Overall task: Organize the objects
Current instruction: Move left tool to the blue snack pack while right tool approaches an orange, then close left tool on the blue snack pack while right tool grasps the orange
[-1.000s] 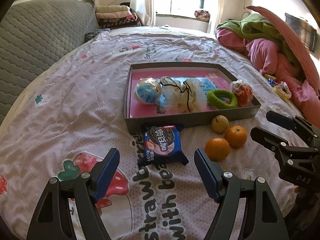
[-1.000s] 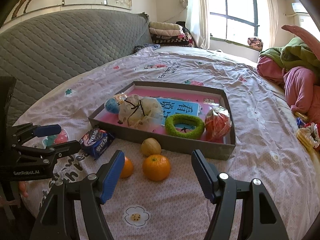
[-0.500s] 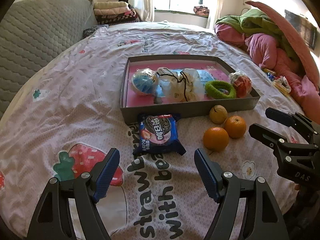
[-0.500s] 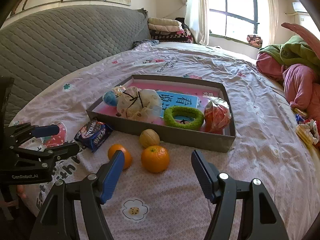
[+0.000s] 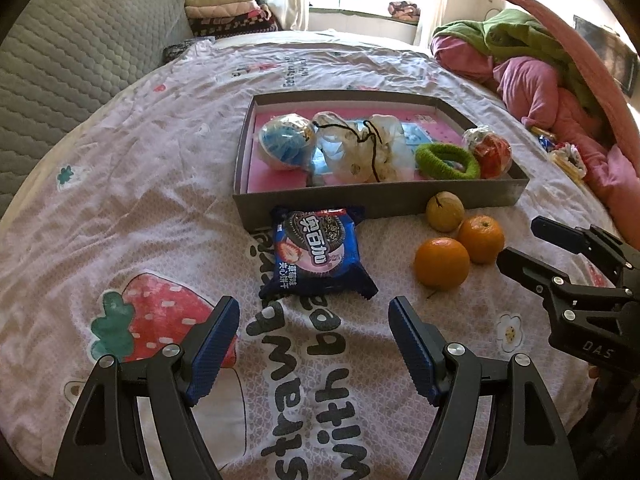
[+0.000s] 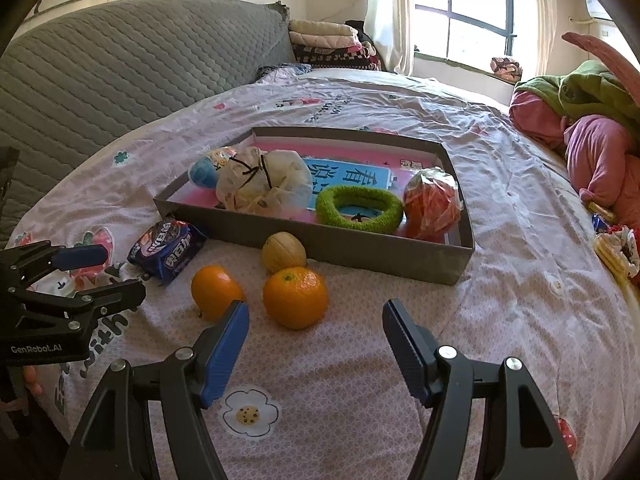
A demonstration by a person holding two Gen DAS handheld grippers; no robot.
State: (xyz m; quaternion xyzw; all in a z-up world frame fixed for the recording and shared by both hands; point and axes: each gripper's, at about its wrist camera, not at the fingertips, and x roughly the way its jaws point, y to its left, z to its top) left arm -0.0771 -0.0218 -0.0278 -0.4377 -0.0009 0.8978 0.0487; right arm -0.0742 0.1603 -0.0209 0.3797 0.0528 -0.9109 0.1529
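Observation:
A grey tray [image 5: 376, 199] [image 6: 360, 248] on the bed holds a blue ball [image 5: 286, 142], a tied white bag [image 5: 360, 148], a green ring [image 5: 446, 161] and a red wrapped ball [image 5: 490, 152]. In front of it lie a blue cookie packet [image 5: 316, 254] [image 6: 170, 250], two oranges [image 5: 441, 264] [image 5: 481, 239] and a yellowish fruit [image 5: 445, 211]. My left gripper [image 5: 314, 340] is open, just short of the packet. My right gripper [image 6: 316, 344] is open, just short of the nearer orange [image 6: 295, 297]; the other orange [image 6: 216, 290] is by its left finger.
A grey quilted headboard [image 6: 120, 72] runs along the left. Pink and green bedding [image 5: 560, 80] is piled at the right. Folded blankets [image 6: 328, 42] lie at the back by the window. The patterned sheet [image 5: 140, 200] is wrinkled.
Both grippers have moved forward and lower toward the bed: the packet and the oranges look larger and closer. Both stay open. The objects have not moved.

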